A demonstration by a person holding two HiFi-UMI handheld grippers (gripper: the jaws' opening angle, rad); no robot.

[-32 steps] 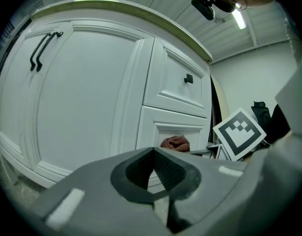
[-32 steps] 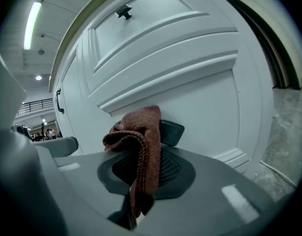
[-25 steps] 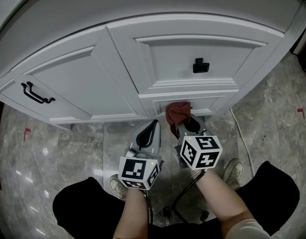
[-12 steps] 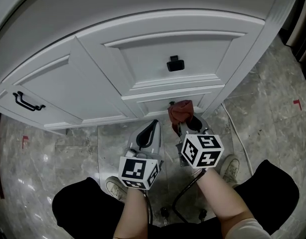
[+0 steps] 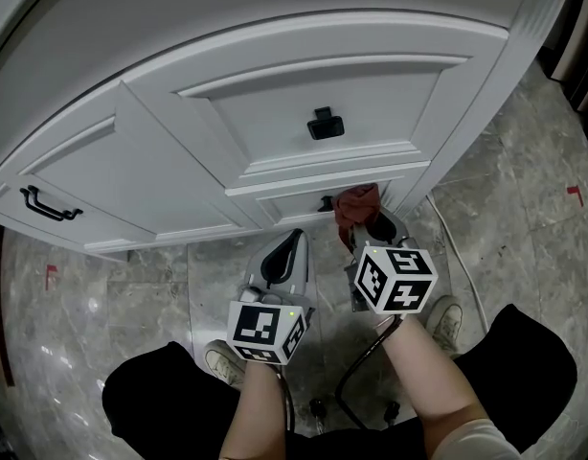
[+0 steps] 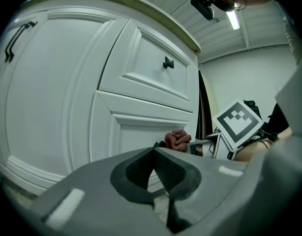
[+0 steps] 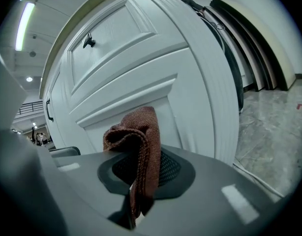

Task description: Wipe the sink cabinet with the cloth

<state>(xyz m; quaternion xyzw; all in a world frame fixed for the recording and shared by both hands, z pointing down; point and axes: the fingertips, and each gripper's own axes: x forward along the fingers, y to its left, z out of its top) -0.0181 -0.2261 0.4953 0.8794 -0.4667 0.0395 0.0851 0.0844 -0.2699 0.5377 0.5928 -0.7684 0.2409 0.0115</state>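
A reddish-brown cloth (image 5: 355, 204) (image 7: 138, 149) (image 6: 177, 139) is pinched in my right gripper (image 5: 363, 226), whose jaws are shut on it; the cloth bunches against the lower panel of the white sink cabinet (image 5: 275, 142) (image 7: 141, 73) (image 6: 82, 97), just under the drawer with the black knob (image 5: 323, 123). My left gripper (image 5: 282, 254) (image 6: 153, 178) hangs lower left of it, jaws shut with nothing between them, a little short of the cabinet's base.
A black bar handle (image 5: 43, 204) sits on the left cabinet door. Grey marble floor (image 5: 524, 209) surrounds the cabinet. A white cable (image 5: 459, 257) trails along the floor at right. The person's shoes (image 5: 447, 324) and dark trousers are below the grippers.
The right gripper has carried the cloth to the right and slightly up along the lower panel. The view has shifted, so the cabinet sits further left. The left gripper has stayed put.
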